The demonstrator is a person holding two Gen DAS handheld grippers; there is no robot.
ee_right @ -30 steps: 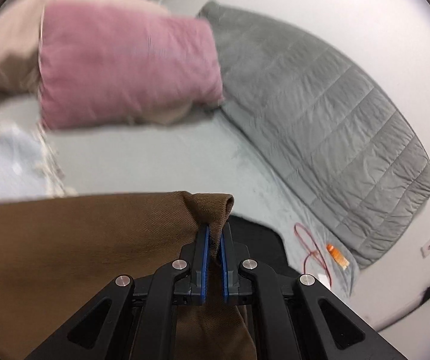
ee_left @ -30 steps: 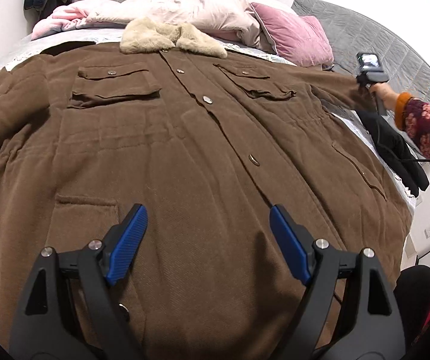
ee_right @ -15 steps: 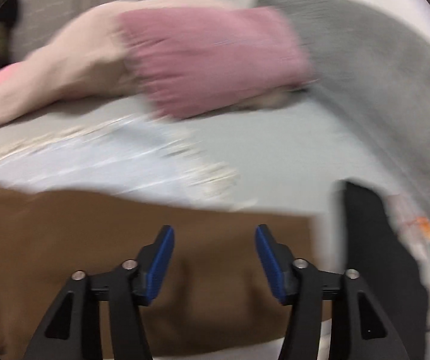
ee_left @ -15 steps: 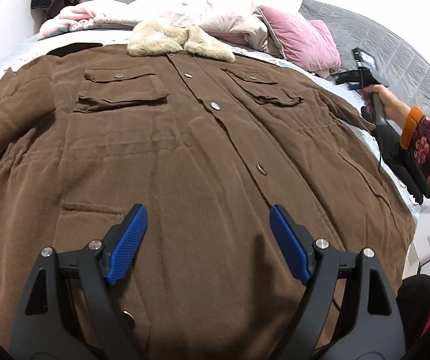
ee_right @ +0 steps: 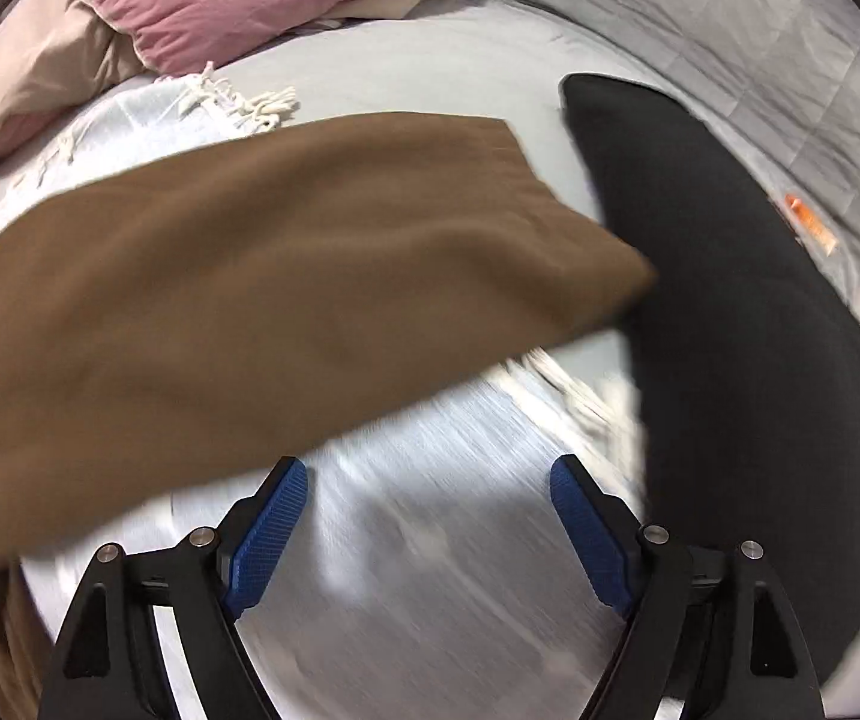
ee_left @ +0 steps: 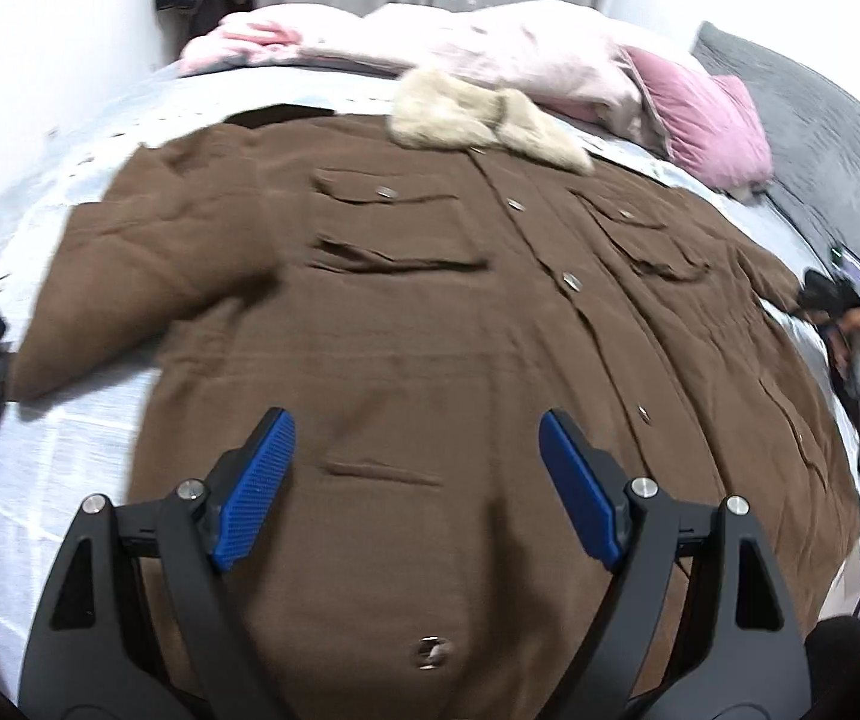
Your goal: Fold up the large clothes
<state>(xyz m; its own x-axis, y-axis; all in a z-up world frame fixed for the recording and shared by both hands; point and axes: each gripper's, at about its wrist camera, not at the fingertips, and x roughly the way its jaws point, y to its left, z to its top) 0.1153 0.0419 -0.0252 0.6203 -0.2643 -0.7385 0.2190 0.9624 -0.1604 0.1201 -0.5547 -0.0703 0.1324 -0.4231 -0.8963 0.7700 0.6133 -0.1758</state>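
Left wrist view takes in most of the brown coat (ee_left: 405, 324), spread front-up and buttoned across the pale bedspread (ee_left: 63, 456), its fur collar (ee_left: 484, 114) lying at the end nearest the pink pillow (ee_left: 712, 120). It looks thick and lined, so I judge it heavy, soft and slow to drape, likely to sag and drag on the bedspread rather than slide; the brushed cloth should give the pads good friction. One sleeve (ee_left: 129, 276) lies angled out from the coat's body on the side away from the pillow; the other sleeve (ee_right: 285, 276) lies flat in the right wrist view, its cuff end just beside a dark garment (ee_right: 730, 312) (whether they touch is unclear in the blur). Good holds, by my reckoning, are the cuffs, the shoulder seams and the hem corners, where layers are doubled; the snaps and pocket flaps are poorer. The left gripper (ee_left: 417, 480) hovers over the coat's lower front with jaws spread wide and nothing between them. The right gripper (ee_right: 430, 528) has just been opening, its jaws now wide apart over bare bedspread below the sleeve, gripping nothing.
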